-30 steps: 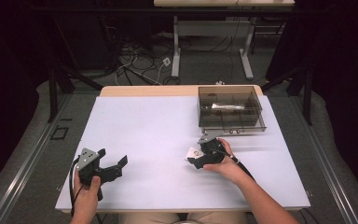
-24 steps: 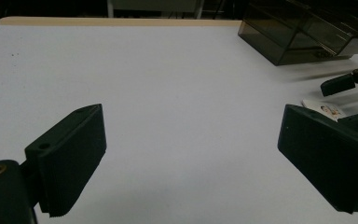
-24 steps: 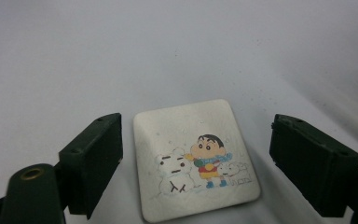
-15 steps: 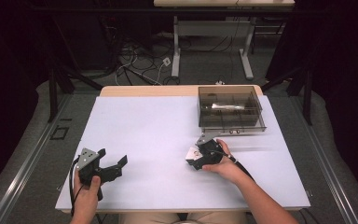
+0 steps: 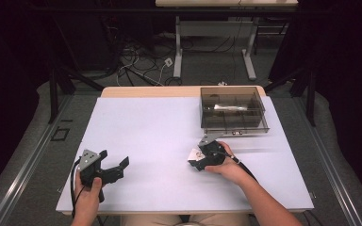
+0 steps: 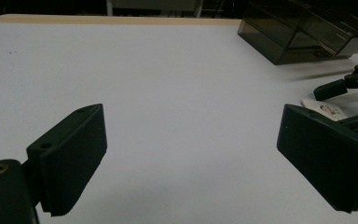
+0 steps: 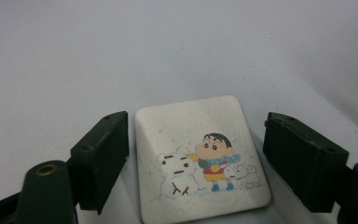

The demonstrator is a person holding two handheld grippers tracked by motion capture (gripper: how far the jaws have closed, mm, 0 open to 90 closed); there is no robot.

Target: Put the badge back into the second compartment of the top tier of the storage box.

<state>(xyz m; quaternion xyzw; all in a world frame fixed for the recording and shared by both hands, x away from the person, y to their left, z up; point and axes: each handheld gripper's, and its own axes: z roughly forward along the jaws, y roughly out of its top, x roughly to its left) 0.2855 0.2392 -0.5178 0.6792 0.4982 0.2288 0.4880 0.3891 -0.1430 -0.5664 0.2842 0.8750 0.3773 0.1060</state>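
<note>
Closing the right tongs [image 7: 193, 163] around the white square card [image 7: 200, 158], the one printed with a cartoon child and a snowman, lying flat on the white worktop [image 5: 160, 132] at lower centre of the right gripper view. Standing half-open at this moment, with one jaw just beside the card's left edge and the other a little apart from its right edge; no pad pressing on it yet. Judging the step in hand as the grasp of the card, not yet completed. Calling next for further closure until both pads bear on the card's edges, then a lift clear of the worktop; likely carrying toward the smoked compartment box [image 5: 233, 112] at upper right of the high view, though not certain. Resting the left tongs [image 5: 115, 165] wide open at lower left of the high view, gripping nothing. Compared with the earlier high view: right jaws having just been closing, card lying between them; both hands and the box staying in the same places.
</note>
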